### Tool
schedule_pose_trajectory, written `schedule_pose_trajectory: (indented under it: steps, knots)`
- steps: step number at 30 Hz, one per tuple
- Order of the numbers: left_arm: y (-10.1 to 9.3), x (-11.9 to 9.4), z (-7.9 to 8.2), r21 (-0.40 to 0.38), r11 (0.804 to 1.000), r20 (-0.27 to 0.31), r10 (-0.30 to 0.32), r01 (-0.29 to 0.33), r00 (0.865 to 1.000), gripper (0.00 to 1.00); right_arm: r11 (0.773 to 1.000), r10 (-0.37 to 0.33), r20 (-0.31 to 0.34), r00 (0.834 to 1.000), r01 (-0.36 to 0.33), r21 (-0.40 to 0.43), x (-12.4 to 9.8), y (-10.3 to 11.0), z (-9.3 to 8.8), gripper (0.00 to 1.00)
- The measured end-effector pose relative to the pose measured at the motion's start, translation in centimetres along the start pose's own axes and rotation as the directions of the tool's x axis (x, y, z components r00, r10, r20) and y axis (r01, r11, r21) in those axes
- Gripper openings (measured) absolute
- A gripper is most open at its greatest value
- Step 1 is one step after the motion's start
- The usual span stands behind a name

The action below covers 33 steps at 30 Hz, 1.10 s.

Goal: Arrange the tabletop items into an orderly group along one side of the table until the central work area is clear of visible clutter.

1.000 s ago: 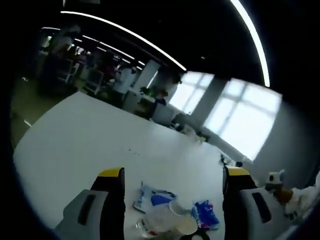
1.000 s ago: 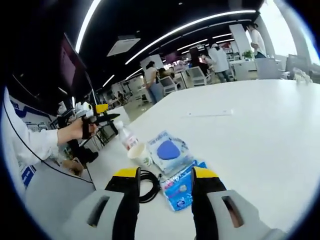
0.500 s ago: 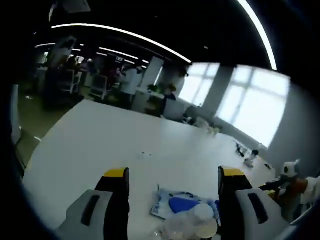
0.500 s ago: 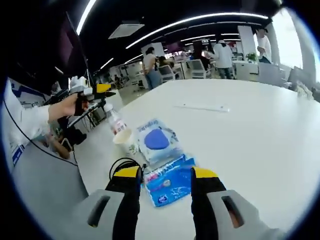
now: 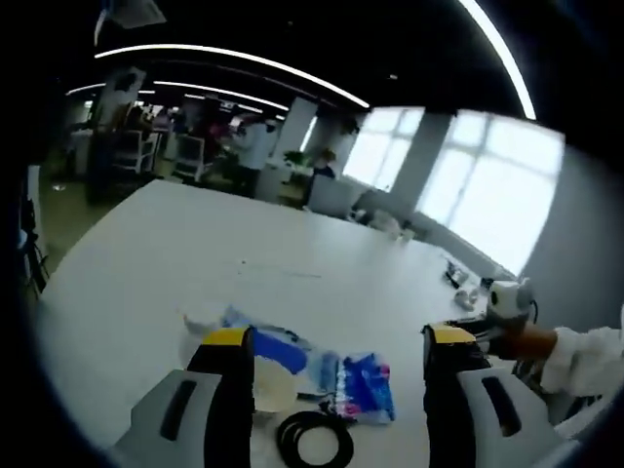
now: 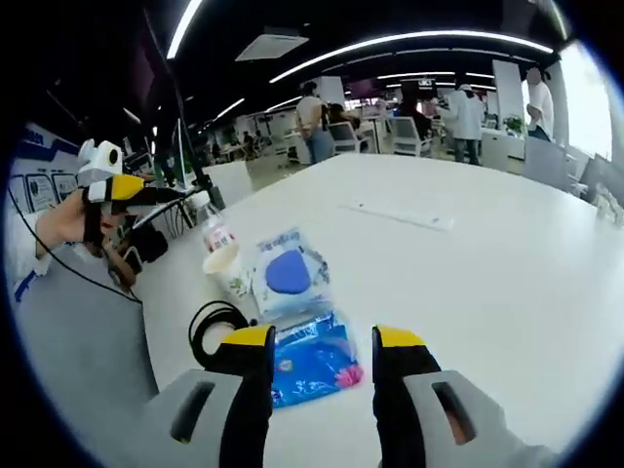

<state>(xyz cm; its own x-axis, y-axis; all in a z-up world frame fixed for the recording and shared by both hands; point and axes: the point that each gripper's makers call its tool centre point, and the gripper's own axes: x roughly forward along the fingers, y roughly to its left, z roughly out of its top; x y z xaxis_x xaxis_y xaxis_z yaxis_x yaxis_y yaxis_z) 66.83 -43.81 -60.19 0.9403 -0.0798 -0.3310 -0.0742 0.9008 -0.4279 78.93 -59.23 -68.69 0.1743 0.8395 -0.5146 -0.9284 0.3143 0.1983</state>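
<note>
White table (image 6: 507,263), long and broad, in an open office.

Items sit in 1 cluster near the table edge on the person's side:
- Blue packet (image 6: 310,358), glossy, printed with a pink spot at one corner. It lies flat, long axis running across the right gripper view, just ahead of the right gripper (image 6: 323,341) and partly between its yellow-tipped jaws.
- Clear pouch (image 6: 288,276) with a blue oval inside, flat, touching the far side of the blue packet. Its long axis points away down the table.
- Paper cup (image 6: 226,267), upright, mouth up, just beside the pouch.
- Small bottle (image 6: 216,234) with a red-and-white label, upright, behind the cup.
- Black cable (image 6: 208,326), coiled in a loop, flat, beside the packet.

Left gripper (image 5: 333,341): jaws spread wide, nothing between them, above the cluster.
Right gripper: jaws apart, not closed on the packet.
</note>
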Motion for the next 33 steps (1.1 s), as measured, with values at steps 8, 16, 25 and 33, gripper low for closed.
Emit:
schedule_pose_trajectory:
  steps: [8,16,25,33]
  knots:
    - [-2.4,0.6,-2.3,-0.042,0.998,-0.023,0.045,-0.046,0.999,0.66,0.998,0.051,0.006,0.999,-0.051,-0.022,0.0,-0.9,0.2,0.37]
    - [-4.7,1.4,-4.6,-0.054,0.993,-0.052,0.099,-0.101,0.994,0.68,0.995,0.102,0.003,0.995,-0.102,-0.024,0.1,-2.6,-0.2,0.37]
    - [-6.0,2.2,-5.6,-0.104,0.980,-0.051,0.162,-0.167,0.985,0.68,0.982,0.179,-0.019,0.984,-0.179,-0.054,1.4,-3.5,-0.5,0.37]
    - [-7.0,3.4,-9.0,-0.134,0.970,-0.128,0.187,-0.204,0.974,0.67,0.975,0.215,-0.023,0.976,-0.216,-0.044,2.5,-3.8,-0.7,0.37]
